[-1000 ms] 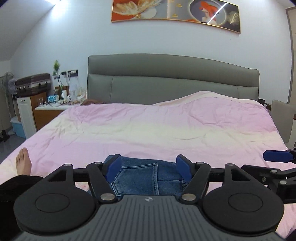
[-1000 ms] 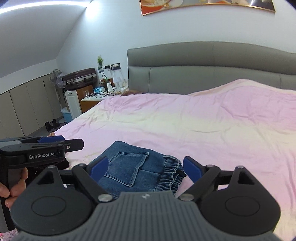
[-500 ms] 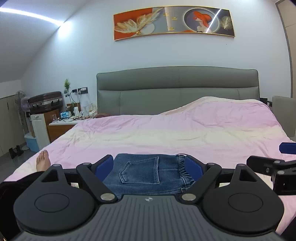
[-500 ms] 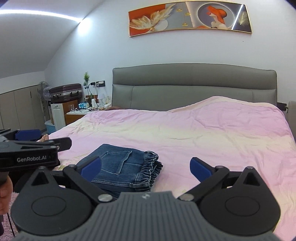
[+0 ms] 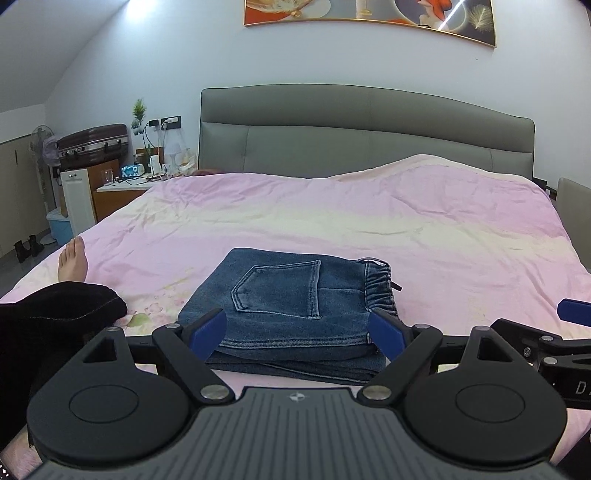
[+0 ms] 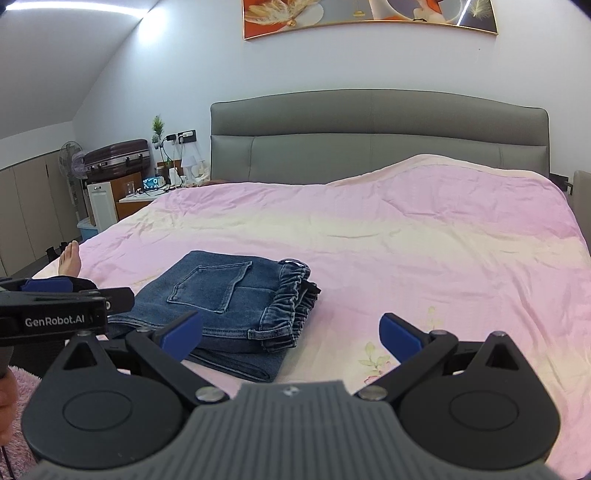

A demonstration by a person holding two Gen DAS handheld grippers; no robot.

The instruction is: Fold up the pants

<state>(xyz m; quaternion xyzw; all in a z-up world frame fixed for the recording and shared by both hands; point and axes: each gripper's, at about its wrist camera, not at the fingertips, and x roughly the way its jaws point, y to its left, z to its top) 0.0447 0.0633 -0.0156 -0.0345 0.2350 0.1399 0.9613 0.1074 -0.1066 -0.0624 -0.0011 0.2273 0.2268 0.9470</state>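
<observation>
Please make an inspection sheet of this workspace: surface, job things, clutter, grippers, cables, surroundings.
Surface: pink duvet, wrinkled.
Job's things: jeans folded in a compact stack, back pocket up.
Clutter: a bare foot at the bed's edge.
Grippers: left gripper open, right gripper open; both empty.
Cables: chargers plugged in above the nightstand.
Surroundings: grey headboard, suitcase, fan, wall picture.

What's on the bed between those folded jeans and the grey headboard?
Nothing: only bare pink duvet lies between the folded jeans and the headboard, clearest in the right wrist view.
</observation>
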